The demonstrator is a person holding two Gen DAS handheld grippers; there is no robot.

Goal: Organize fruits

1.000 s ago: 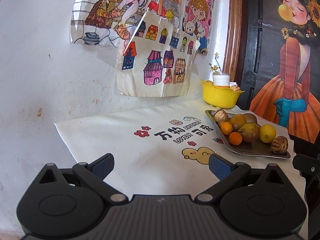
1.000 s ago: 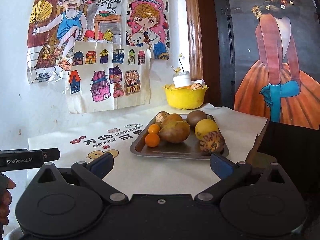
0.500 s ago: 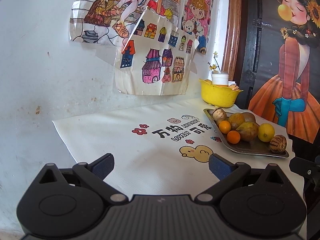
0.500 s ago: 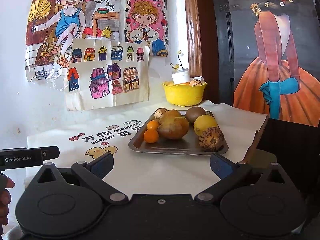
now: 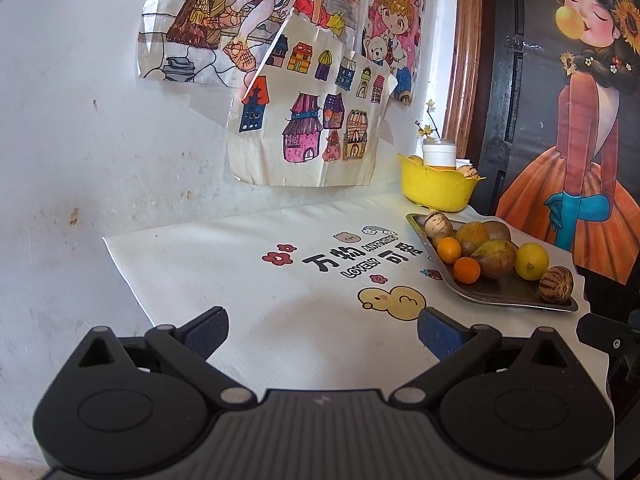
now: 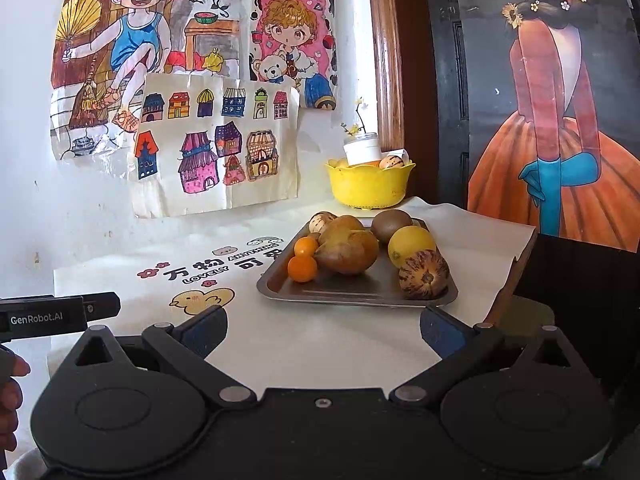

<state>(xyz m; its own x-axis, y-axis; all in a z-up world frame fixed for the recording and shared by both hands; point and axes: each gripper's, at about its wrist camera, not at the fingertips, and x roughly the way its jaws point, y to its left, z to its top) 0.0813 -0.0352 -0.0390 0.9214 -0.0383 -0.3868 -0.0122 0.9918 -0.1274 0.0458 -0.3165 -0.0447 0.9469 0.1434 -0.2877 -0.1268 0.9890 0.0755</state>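
Observation:
A metal tray (image 6: 352,294) (image 5: 500,292) on the white cloth holds several fruits: two small oranges (image 6: 302,268), a brown pear (image 6: 348,252), a lemon (image 6: 411,243), a kiwi (image 6: 391,224) and a striped round fruit (image 6: 424,274). Behind it stands a yellow bowl (image 6: 370,186) (image 5: 438,186) with more fruit and a white jar. My right gripper (image 6: 322,330) is open, empty, just short of the tray's near edge. Over the cloth, left of the tray, my left gripper (image 5: 322,330) is open and empty.
The table stands against a white wall with drawings (image 6: 216,156). A dark door with a painted poster (image 6: 560,140) lies right of the table edge. The left gripper's body (image 6: 60,314) and a hand (image 6: 10,396) show at the right wrist view's left edge.
Both grippers have drifted slightly: the tray sits a little lower and nearer in the right wrist view. Both stay open and empty; no fruit has moved.

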